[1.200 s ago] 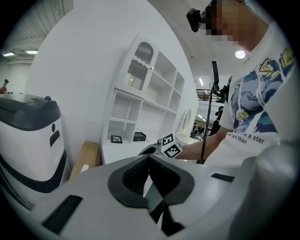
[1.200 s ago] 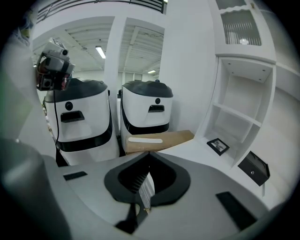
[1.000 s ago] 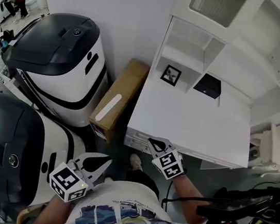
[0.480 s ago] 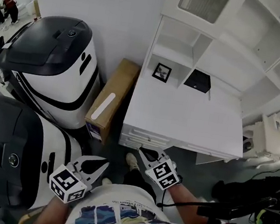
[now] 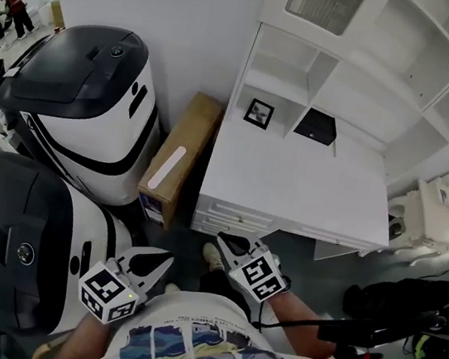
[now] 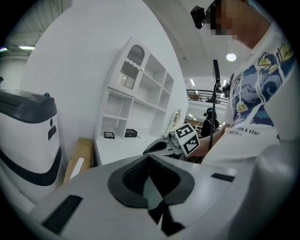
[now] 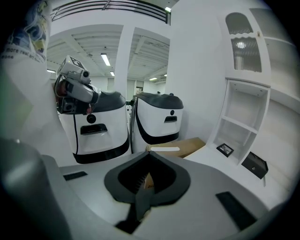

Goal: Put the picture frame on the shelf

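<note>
The left gripper (image 5: 164, 259) is seen with its jaws brought together on nothing. The right gripper (image 5: 225, 242) is closed and empty just the same, and is held near the front edge of the surface (image 5: 291, 184). The picture frame (image 5: 259, 113) is found standing upright in the lowest left cubby of the white shelf unit (image 5: 365, 78), at the back of the surface and well apart from both grippers. A black box (image 5: 316, 127) is parked in the cubby next door.

So the reach is judged not yet begun. For a clean pick, the jaws would need to be opened before the cubby is entered. The frame is best taken by its top edge, since little room is left by the cubby walls and a thin frame could be tipped backward by a nudge. A higher shelf is presumably meant as the target.

The surface is otherwise bare and white, with drawers fitted beneath. A cardboard box (image 5: 179, 159) is laid on the floor beside it, two big white-and-dark machines (image 5: 85, 103) are lined up at the left, and people (image 5: 15, 1) are glimpsed far off.
</note>
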`<state>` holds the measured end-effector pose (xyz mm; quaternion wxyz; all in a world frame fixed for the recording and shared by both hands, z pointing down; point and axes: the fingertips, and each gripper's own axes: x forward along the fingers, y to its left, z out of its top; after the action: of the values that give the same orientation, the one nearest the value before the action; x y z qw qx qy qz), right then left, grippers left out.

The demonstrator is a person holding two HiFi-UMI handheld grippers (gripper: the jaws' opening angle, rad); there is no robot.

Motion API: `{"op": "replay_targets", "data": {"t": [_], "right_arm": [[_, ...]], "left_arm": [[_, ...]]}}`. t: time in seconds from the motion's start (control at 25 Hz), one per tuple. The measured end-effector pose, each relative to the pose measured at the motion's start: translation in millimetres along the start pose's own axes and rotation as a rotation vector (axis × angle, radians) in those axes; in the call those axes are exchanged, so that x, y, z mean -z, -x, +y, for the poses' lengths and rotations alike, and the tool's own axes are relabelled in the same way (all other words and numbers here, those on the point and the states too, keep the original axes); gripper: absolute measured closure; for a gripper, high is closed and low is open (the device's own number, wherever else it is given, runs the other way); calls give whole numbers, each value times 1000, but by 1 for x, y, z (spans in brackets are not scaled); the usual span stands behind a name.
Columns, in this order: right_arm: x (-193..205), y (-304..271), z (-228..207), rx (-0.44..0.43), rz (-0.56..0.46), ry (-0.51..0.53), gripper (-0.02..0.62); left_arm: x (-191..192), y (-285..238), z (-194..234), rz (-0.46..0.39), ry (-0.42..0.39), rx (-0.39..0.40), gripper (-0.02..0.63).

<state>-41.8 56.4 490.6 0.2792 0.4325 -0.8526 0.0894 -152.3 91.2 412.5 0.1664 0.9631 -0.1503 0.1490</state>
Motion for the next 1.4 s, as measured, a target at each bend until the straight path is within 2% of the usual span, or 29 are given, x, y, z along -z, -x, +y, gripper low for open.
{"op": "replay_targets", "data": {"t": [0.84,1.4], "right_arm": [[-7,-14,19,-55,7,44,571],[-7,-11,12,-46,1,34,571]], "left_arm": [[4,14,6,-15,29,-34,592],[0,4,6,-11,32,-17,594]]}}
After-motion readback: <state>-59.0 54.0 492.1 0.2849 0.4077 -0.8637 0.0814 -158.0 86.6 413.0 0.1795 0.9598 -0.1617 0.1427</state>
